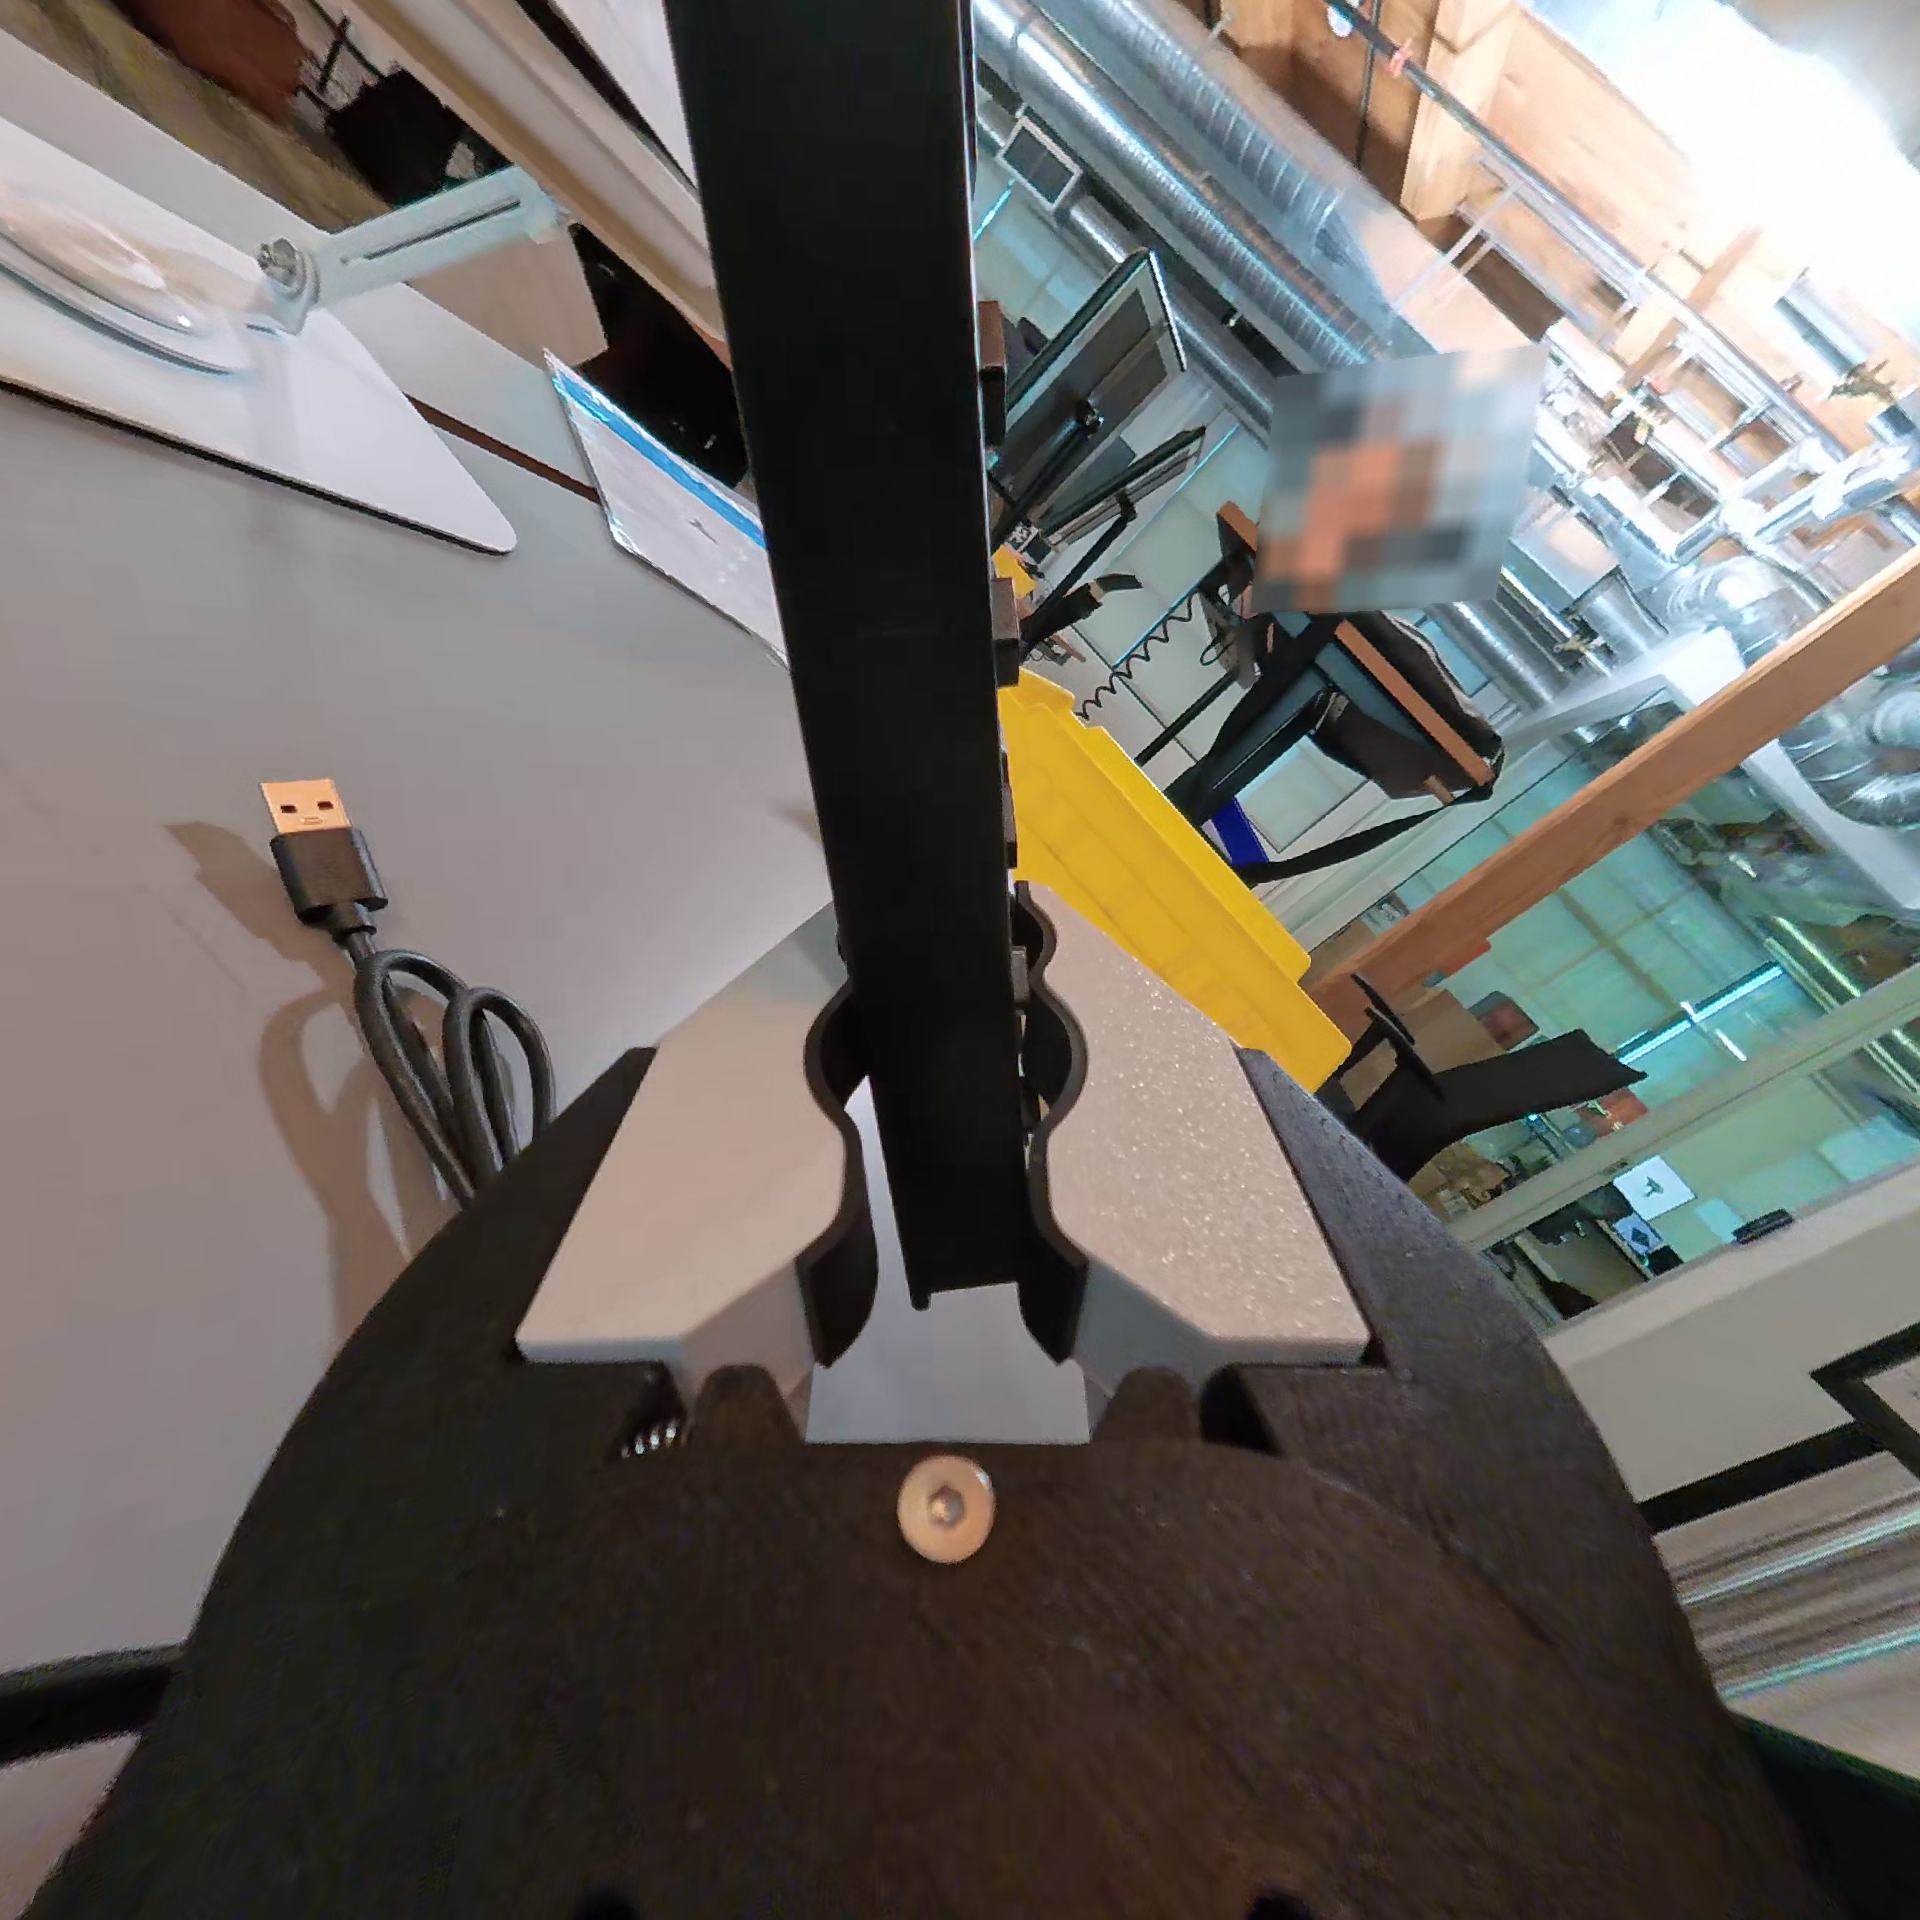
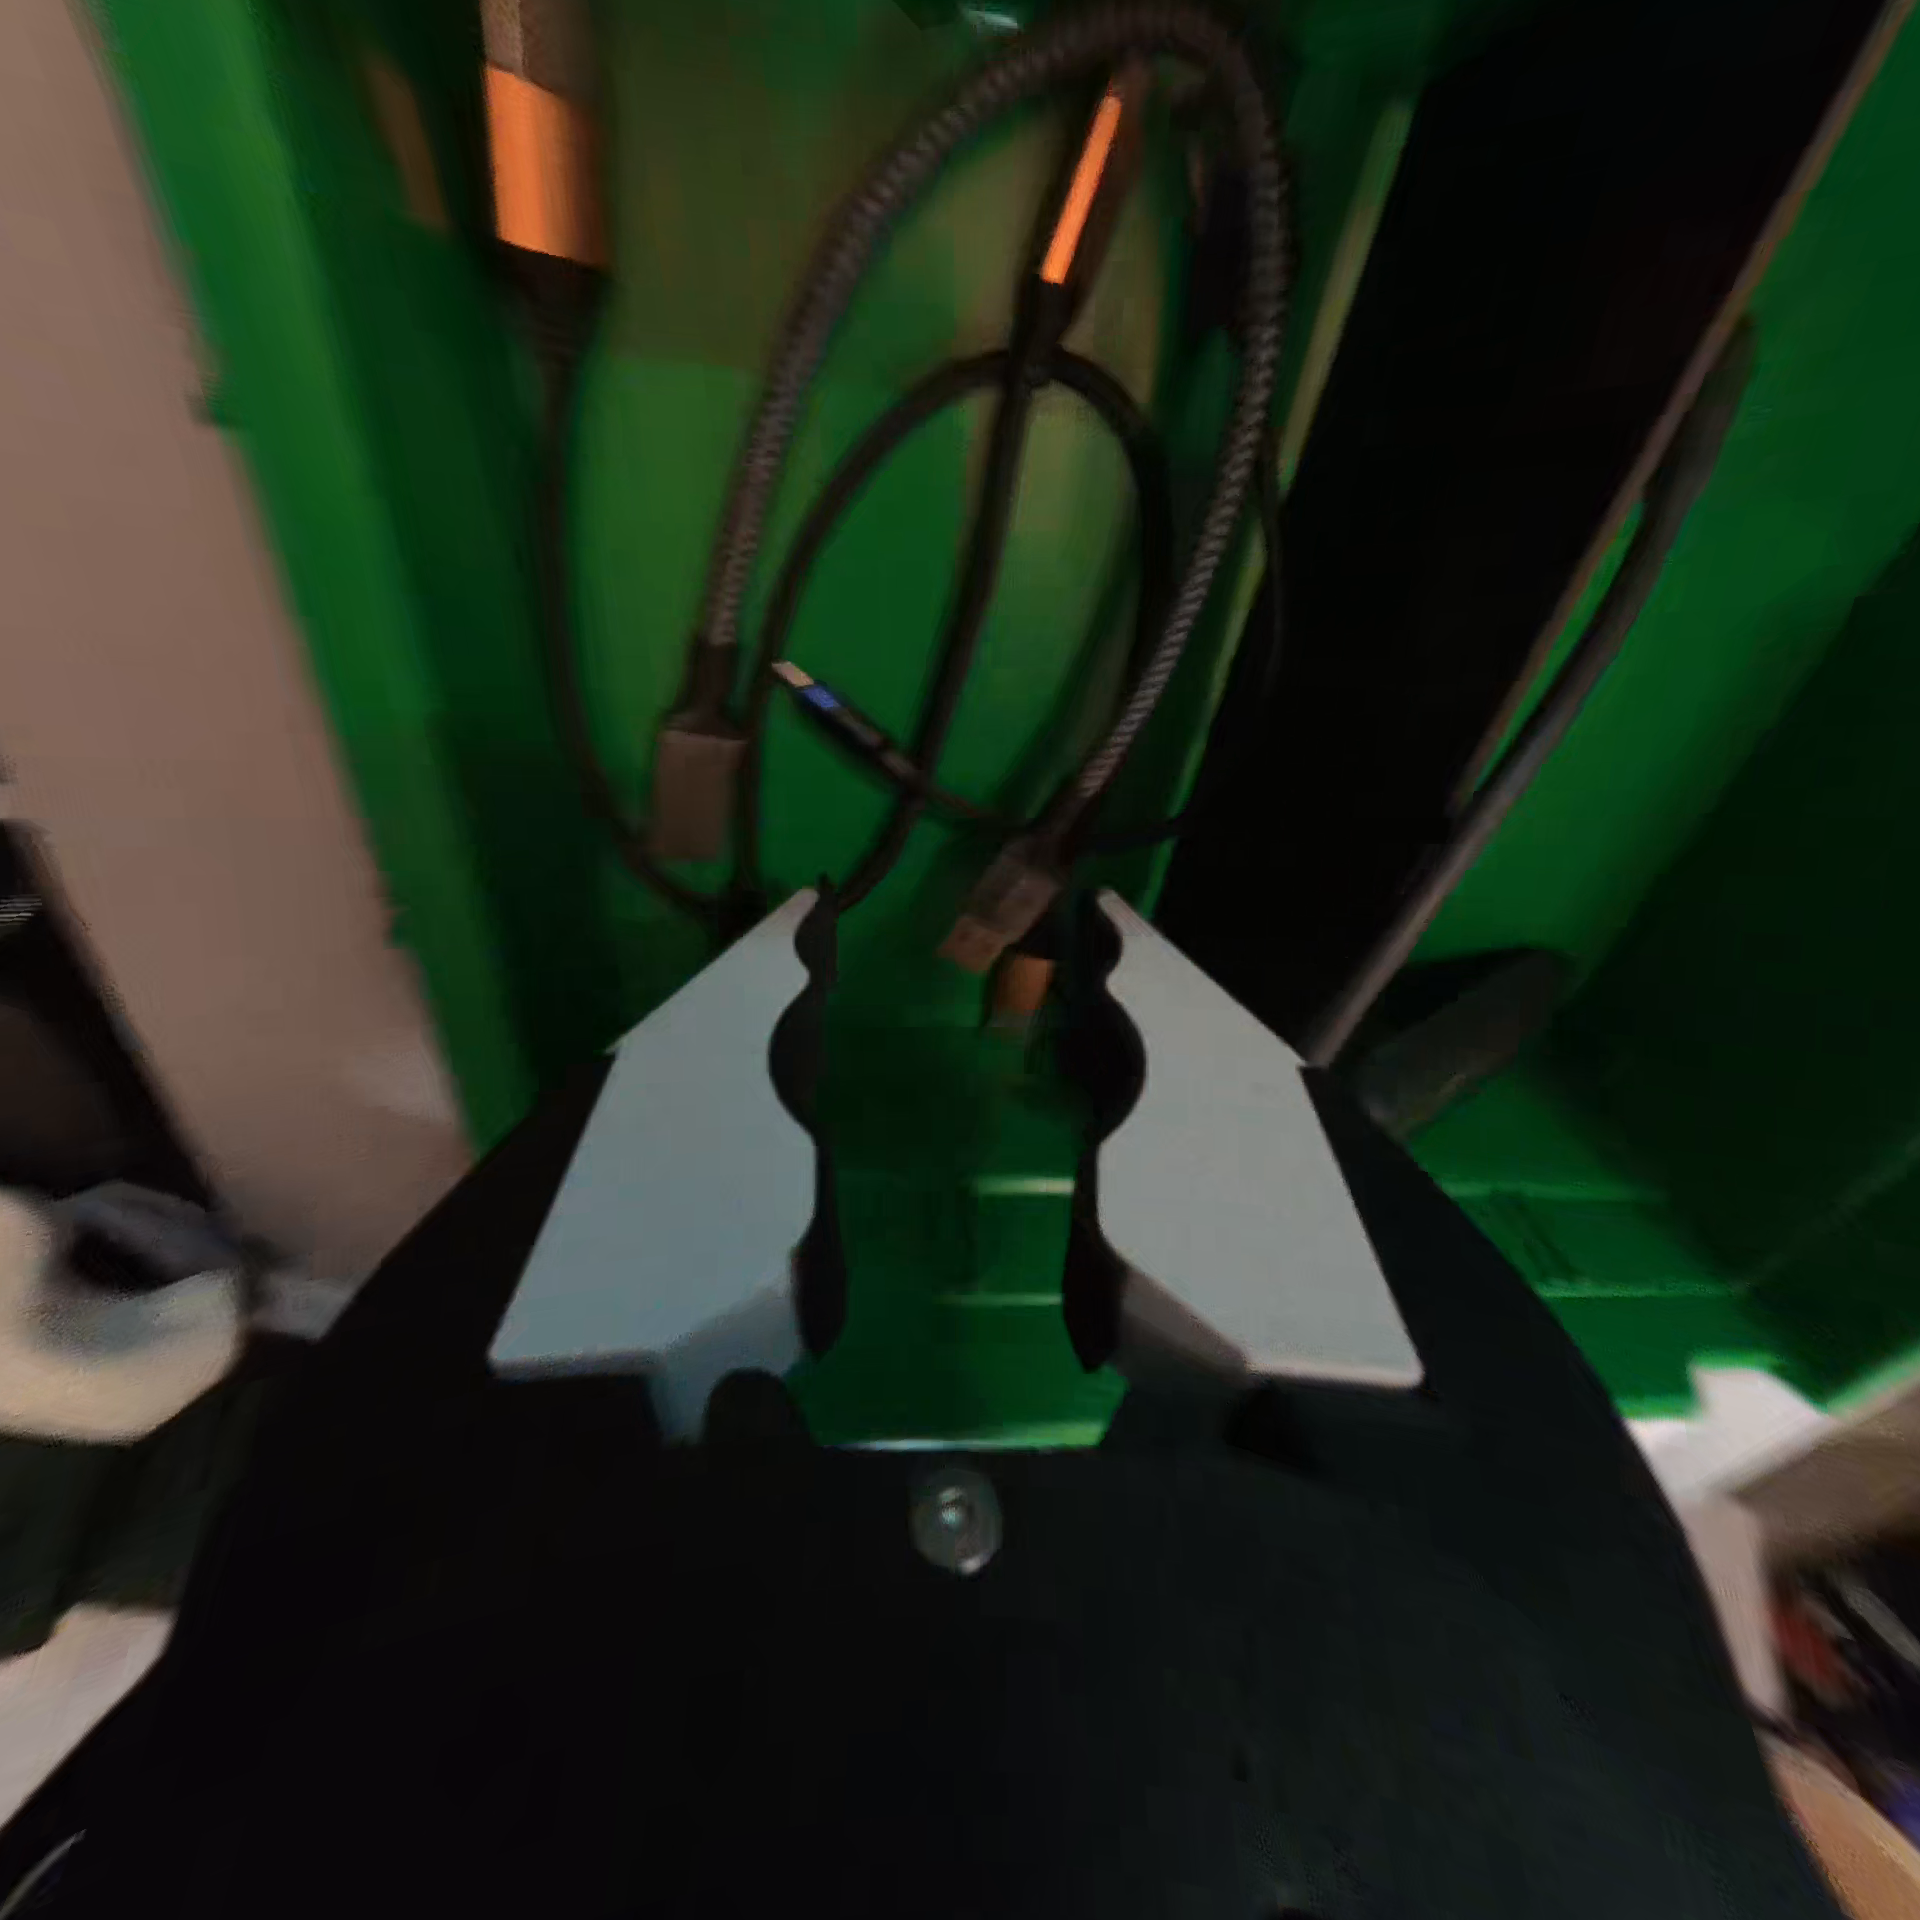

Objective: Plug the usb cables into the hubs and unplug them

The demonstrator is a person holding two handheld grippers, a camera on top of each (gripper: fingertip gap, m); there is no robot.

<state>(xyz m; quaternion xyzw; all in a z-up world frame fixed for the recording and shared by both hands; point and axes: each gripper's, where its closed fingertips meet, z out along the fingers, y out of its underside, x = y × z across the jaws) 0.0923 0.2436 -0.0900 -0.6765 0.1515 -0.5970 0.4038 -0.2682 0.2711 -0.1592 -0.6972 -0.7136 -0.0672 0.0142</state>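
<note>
- Left gripper [image 1: 940,997]: jaws are clamped on a long black hub [image 1: 852,499], which stands nearly upright between the grey fingers [image 1: 707,1174] and runs out of the top of the view.
- Right gripper [image 2: 956,935]: jaws stand apart with nothing between them; this view is blurred.
- Grey table [image 1: 416,779]: lies to the left of the held hub and carries the items below.
- Green bin [image 2: 416,520]: fills most of the right wrist view, directly ahead of the right gripper.
- Yellow bin [image 1: 1143,914]: sits behind the left gripper, to the right of the hub.
- White mat [image 1: 312,416]: rests on the table at the upper left.
- Cable bundle [image 2: 1039,468]: several looped USB cables, some braided, lie inside the green bin, just beyond the right fingertips; one plug [image 2: 1003,904] is closest to them.
- Black USB cable [image 1: 436,1039]: lies coiled on the table left of the left gripper, its plug [image 1: 312,831] pointing away and well apart from the hub.
</note>
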